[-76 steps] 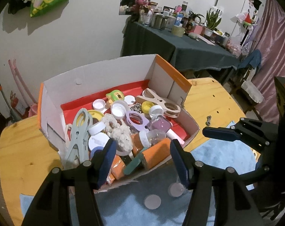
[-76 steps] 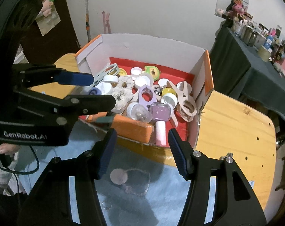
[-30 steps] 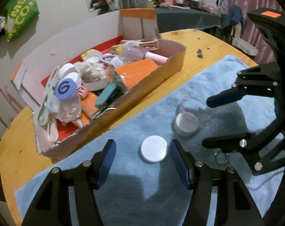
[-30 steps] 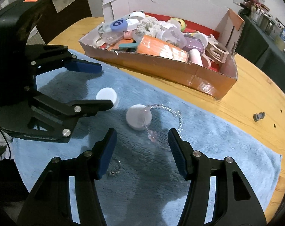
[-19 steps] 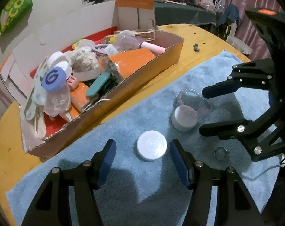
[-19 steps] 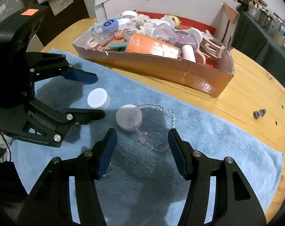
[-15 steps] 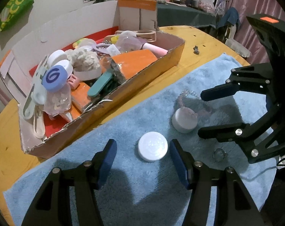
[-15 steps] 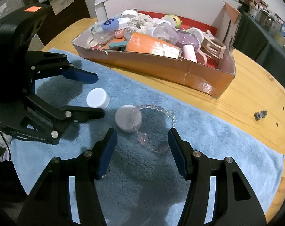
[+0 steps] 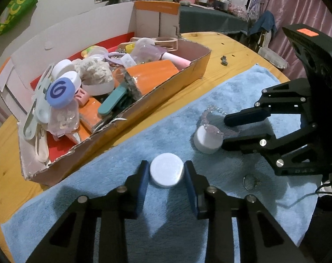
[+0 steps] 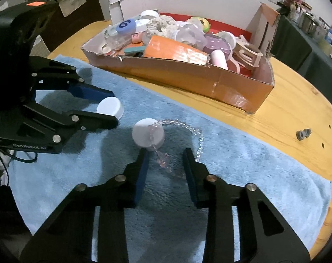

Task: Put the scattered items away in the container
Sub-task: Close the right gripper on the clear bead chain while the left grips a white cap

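Observation:
A cardboard box [image 9: 166, 92] [image 10: 188, 76] full of small items stands on the wooden table. On the blue towel [image 9: 100, 175] [image 10: 242, 153] lie two white caps, a clear bead bracelet and a small ring [image 9: 249, 182]. My left gripper [image 9: 166, 171] [image 10: 110, 114] is shut on one white cap [image 9: 167, 173] [image 10: 110, 108]. My right gripper [image 10: 166, 164] [image 9: 223, 129] has narrowed around the bracelet's pink end [image 10: 163, 160], its jaws still apart, just behind the second white cap [image 10: 147, 135] [image 9: 207, 140]. The bracelet [image 10: 196, 133] drapes over that cap.
A small metal bolt [image 10: 303, 134] [image 9: 224, 61] lies on the bare wood right of the towel. A dark-clothed table with clutter [image 9: 209, 19] stands behind, and a pink curtain [image 9: 297, 11] hangs at right.
Both grippers have dropped to the towel and narrowed. The left one has closed onto the white cap; the right one has moved in over the bracelet's end beside the other cap.

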